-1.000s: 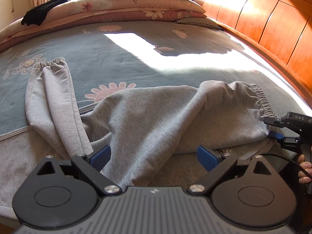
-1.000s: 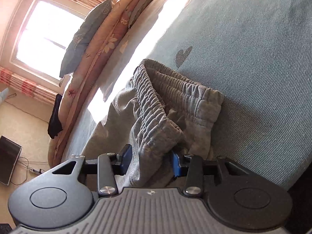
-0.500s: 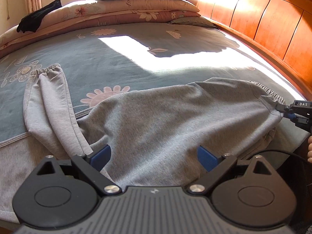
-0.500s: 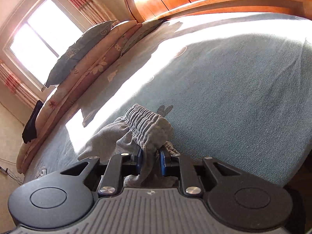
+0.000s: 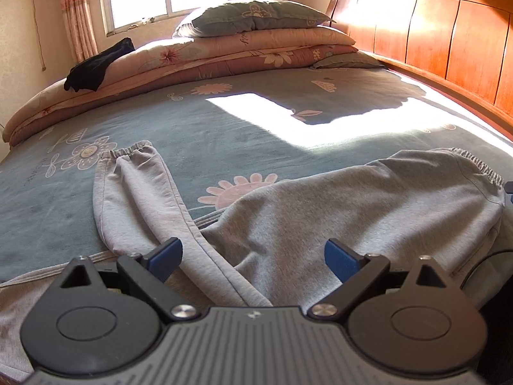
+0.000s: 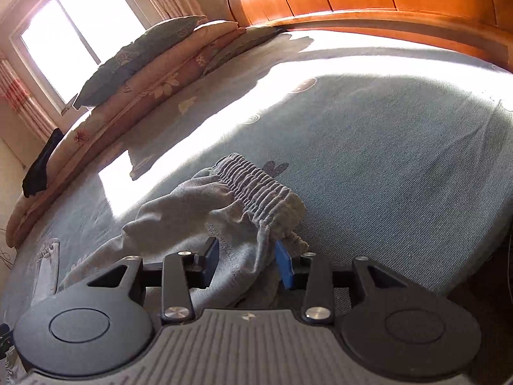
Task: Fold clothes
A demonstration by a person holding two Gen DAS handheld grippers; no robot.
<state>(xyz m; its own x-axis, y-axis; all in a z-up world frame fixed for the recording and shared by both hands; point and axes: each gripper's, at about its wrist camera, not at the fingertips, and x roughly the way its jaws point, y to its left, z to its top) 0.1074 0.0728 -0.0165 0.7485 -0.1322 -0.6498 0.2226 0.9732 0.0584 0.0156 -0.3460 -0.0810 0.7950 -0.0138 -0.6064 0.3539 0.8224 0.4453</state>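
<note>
Grey sweatpants sprawl on the bed, legs splayed left. Left gripper hovers wide; right gripper, partly parted, straddles the waistband — judged risk: bunched elastic slips free, dragging cloth off the near edge.

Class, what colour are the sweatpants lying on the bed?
Light grey sweatpants; clearest in the left wrist view.

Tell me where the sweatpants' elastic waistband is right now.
In the right wrist view the waistband lies bunched on the blue bedspread just ahead of the right claw; in the left wrist view it is far right.
</note>
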